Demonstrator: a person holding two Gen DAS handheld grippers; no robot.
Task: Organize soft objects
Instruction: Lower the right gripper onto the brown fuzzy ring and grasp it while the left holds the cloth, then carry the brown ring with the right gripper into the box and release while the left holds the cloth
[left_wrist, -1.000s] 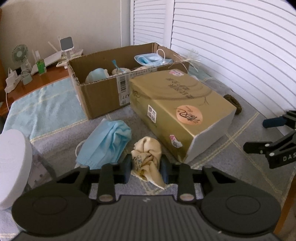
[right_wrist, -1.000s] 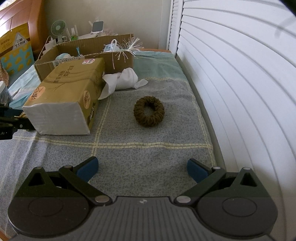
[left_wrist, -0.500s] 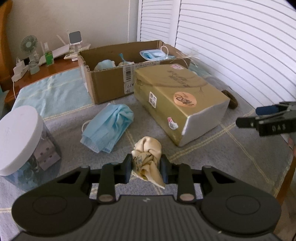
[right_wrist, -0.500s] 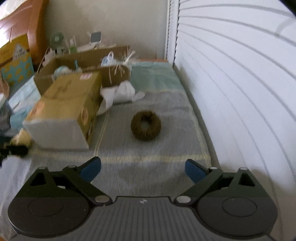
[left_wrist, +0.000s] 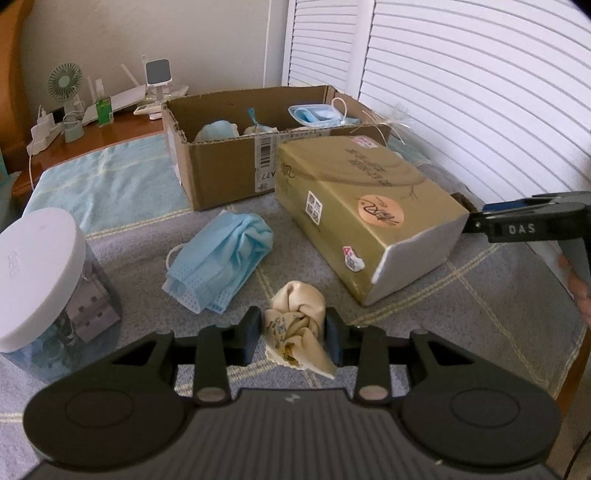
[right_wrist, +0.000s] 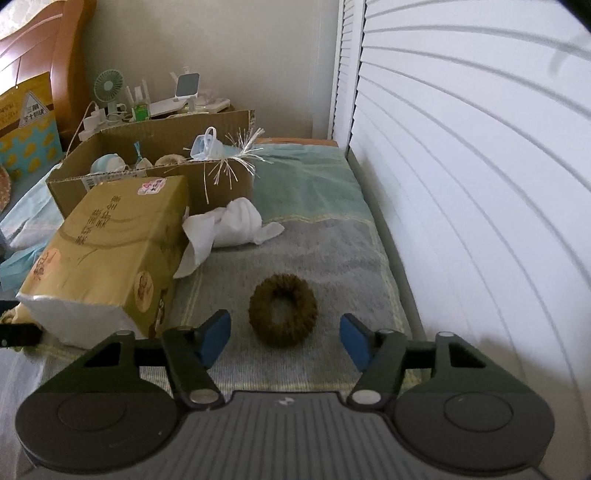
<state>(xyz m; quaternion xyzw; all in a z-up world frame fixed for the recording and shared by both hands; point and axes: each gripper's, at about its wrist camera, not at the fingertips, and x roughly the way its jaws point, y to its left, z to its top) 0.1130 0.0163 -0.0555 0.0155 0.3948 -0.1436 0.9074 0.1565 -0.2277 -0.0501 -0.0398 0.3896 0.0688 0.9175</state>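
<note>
The right gripper (right_wrist: 284, 338), jaws spread wide, flanks a brown scrunchie (right_wrist: 282, 311) on the blanket (right_wrist: 332, 251).

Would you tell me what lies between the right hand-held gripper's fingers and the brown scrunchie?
Only bare grey blanket separates the open right hand-held gripper from the brown scrunchie, per the right wrist view.

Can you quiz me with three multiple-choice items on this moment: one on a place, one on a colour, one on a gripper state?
1. Where does the brown scrunchie lie?
A. in the cardboard box
B. on the grey mat, between the open fingers of the right gripper
C. on the tissue pack

2. What colour is the face mask on the mat?
A. light blue
B. pink
C. black

3. What is the left gripper doing?
A. open over the jar
B. shut on nothing
C. shut on the beige cloth

Answers: 1 B, the ring sits on the mat between the blue pads. 2 A, it is pale blue. 3 C, both fingers press the cloth.
</note>
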